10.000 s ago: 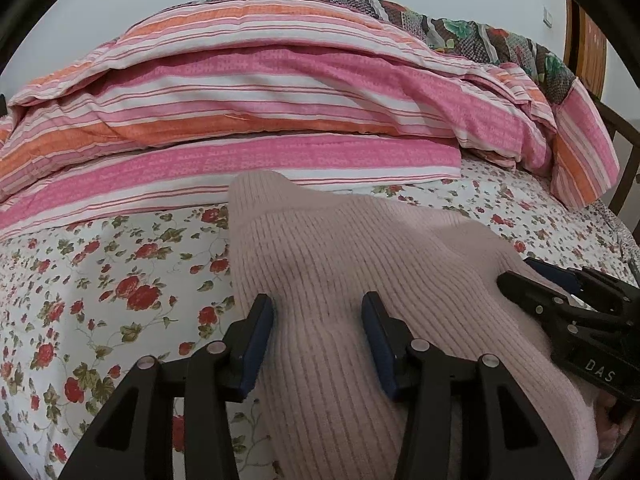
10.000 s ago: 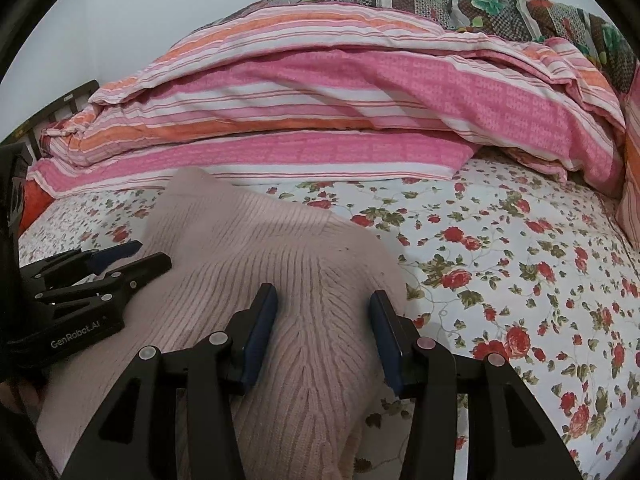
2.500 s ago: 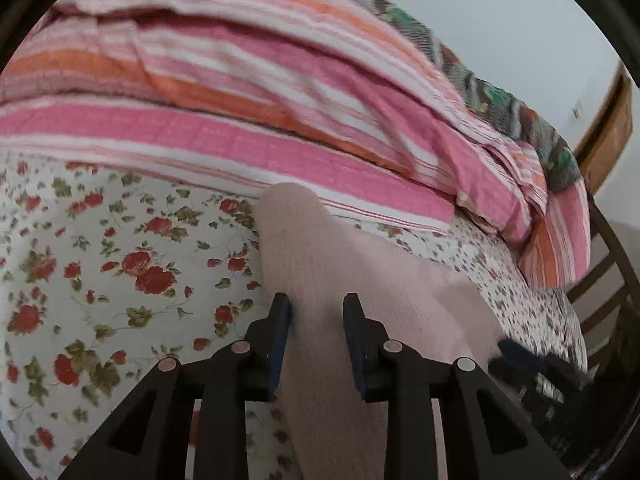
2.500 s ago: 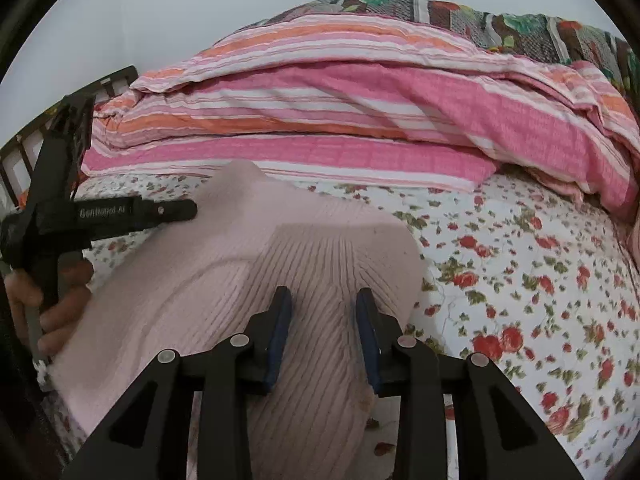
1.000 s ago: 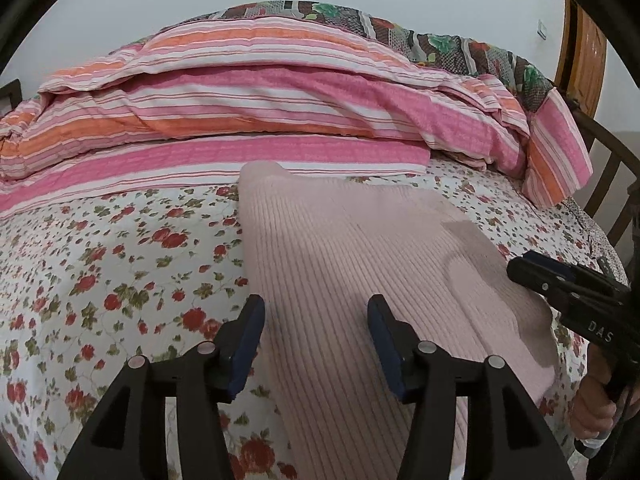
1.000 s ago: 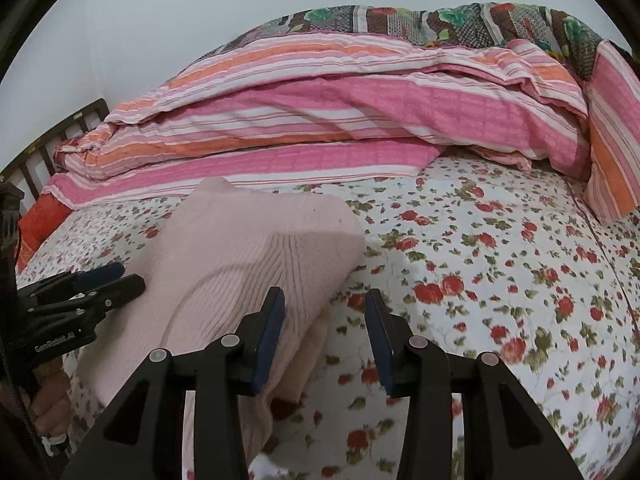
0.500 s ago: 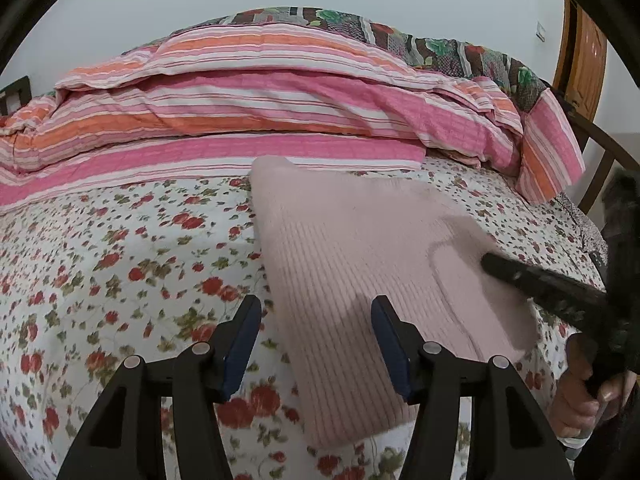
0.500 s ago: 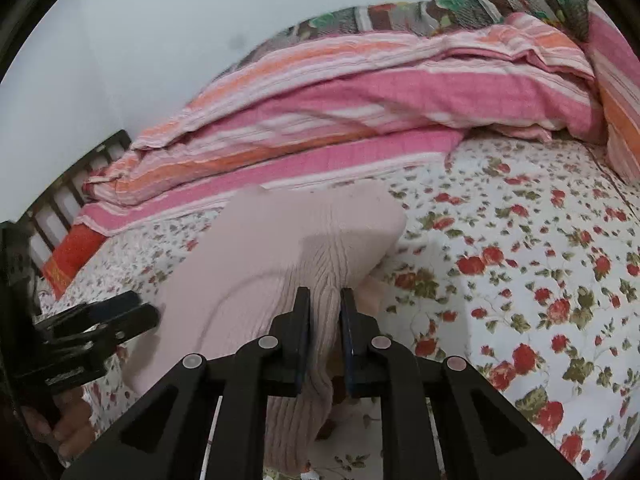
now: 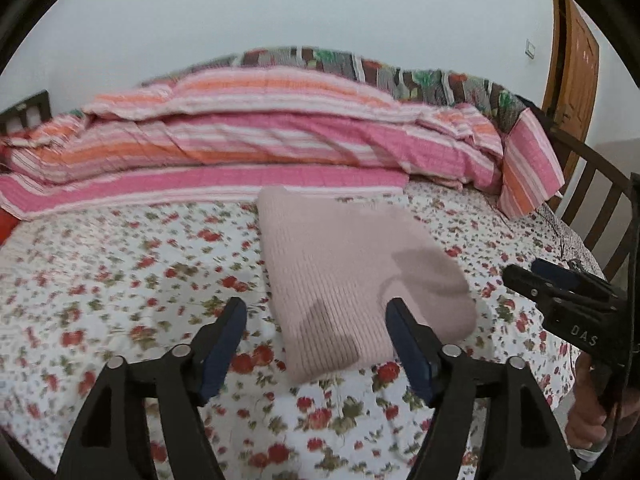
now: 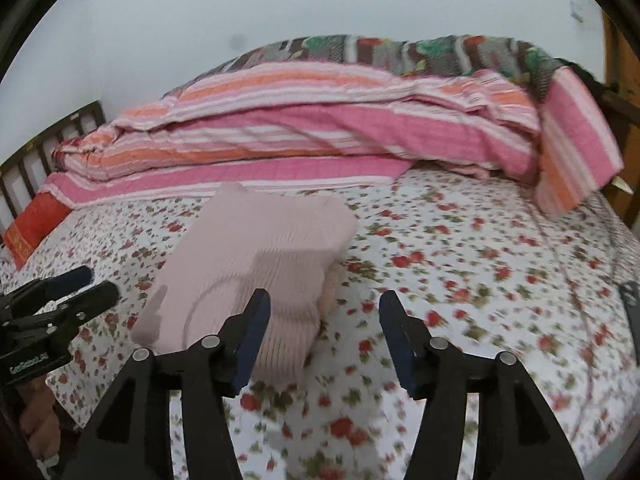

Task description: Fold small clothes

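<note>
Along the far side of the bed, a striped pink and orange quilt (image 9: 248, 148) lay bunched against the wall, with a wooden door (image 9: 572, 52) off to the right. On the flowered sheet (image 9: 100, 264) lay the folded pink sweater (image 9: 352, 272), just ahead of both grippers. The left gripper (image 9: 316, 344) and right gripper (image 10: 324, 328) hovered clear of it, jaws opening and gripping nothing.

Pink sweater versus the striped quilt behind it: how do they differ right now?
The pink sweater is plain ribbed knit; the striped quilt is pink, orange and white bands. The sweater lies folded in a compact block near both grippers; the quilt is heaped long across the far side. Both rest on the floral bedsheet.
</note>
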`<state>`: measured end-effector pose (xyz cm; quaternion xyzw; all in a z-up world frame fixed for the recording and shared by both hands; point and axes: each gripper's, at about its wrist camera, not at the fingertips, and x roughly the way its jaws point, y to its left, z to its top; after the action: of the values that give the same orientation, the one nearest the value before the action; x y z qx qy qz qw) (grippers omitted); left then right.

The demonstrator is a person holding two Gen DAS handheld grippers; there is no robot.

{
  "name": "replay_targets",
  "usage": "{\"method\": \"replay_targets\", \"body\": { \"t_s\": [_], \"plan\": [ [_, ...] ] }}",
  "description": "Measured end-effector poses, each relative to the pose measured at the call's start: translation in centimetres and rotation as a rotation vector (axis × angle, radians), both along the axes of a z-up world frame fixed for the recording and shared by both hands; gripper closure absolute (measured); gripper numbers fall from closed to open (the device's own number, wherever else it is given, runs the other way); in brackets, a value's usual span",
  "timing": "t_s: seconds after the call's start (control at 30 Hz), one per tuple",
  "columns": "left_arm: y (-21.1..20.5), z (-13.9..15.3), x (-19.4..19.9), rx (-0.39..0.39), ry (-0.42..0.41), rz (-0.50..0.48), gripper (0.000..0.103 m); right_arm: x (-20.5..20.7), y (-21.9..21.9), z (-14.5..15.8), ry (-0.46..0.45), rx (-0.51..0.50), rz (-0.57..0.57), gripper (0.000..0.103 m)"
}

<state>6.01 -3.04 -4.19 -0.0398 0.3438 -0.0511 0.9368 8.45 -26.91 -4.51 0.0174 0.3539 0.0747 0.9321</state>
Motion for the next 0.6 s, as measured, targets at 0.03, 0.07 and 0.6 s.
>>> {"method": "replay_targets", "body": {
  "t_s": [0.03, 0.07, 0.6],
  "plan": [
    [0.0, 0.6, -0.7, 0.006, -0.012, 0.008, 0.026, -0.6, -0.2, 0.4, -0.001, -0.001, -0.005, 0.039],
    [0.1, 1.2, -1.4, 0.011, -0.021, 0.015, 0.025, -1.4, -0.4, 0.9, -0.003, 0.001, -0.009, 0.038],
    [-0.5, 5.8, -8.1, 0.068, -0.075, 0.092, 0.014, -8.8, -0.3, 4.6, -0.055, -0.017, -0.028, 0.002]
  ]
}}
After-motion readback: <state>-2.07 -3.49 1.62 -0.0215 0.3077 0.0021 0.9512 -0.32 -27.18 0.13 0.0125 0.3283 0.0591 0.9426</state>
